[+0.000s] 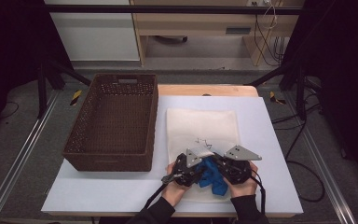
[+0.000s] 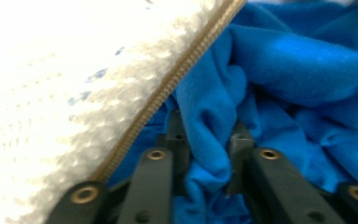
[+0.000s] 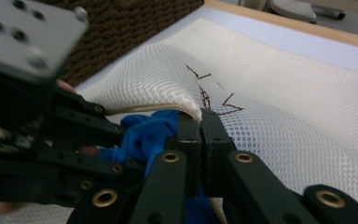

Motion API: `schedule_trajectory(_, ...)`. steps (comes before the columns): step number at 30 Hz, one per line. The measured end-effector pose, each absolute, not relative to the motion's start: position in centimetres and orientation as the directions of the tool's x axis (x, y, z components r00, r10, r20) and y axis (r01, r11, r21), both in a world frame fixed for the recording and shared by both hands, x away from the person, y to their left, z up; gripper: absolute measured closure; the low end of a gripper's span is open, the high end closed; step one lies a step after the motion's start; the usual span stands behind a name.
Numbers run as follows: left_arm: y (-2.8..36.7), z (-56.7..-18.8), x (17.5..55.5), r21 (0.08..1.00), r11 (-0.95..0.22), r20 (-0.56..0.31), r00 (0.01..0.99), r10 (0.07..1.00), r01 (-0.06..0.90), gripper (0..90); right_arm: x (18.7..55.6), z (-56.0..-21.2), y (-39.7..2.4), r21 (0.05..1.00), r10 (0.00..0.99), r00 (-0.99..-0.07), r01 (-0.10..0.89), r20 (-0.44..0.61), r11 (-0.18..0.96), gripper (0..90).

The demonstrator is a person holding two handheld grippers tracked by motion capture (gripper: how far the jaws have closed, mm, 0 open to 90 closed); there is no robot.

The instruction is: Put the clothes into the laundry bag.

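On the near edge of the table (image 1: 270, 140) lies a white mesh laundry bag (image 1: 200, 126), flat for most of its length, with its zippered mouth toward the person. A blue cloth (image 1: 213, 175) is bunched at that mouth, partly inside the bag and partly spilling out onto the table between the two hands. The right gripper (image 3: 200, 122) has its jaws closed tight on the bag's upper edge right at the zipper, lifting the mesh into a small hump so that the mouth gapes; dark stitched marks show on the mesh just beyond the grip. The left gripper (image 2: 208, 135) reaches into the opening from the other side, its jaws set narrow with a fold of the blue cloth between them, the pads pressing on the fabric; the beige zipper (image 2: 177, 79) runs diagonally above them. A brown woven basket (image 1: 114, 121) stands on the table to the left of the bag, just beside it.
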State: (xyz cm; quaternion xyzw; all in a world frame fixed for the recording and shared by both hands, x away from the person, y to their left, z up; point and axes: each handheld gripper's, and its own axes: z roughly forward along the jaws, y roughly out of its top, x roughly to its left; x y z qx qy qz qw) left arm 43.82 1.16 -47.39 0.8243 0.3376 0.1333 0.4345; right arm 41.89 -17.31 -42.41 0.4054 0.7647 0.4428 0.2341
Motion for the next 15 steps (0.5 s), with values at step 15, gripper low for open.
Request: schedule_trajectory(15, -0.3, -47.9, 42.7, 0.77, -0.439, -0.076, 0.75, 0.657, 0.463, 55.9, 42.2, -42.5, -17.4, 0.865, 0.832, -0.554, 0.419, 0.004, 0.276, 88.2)
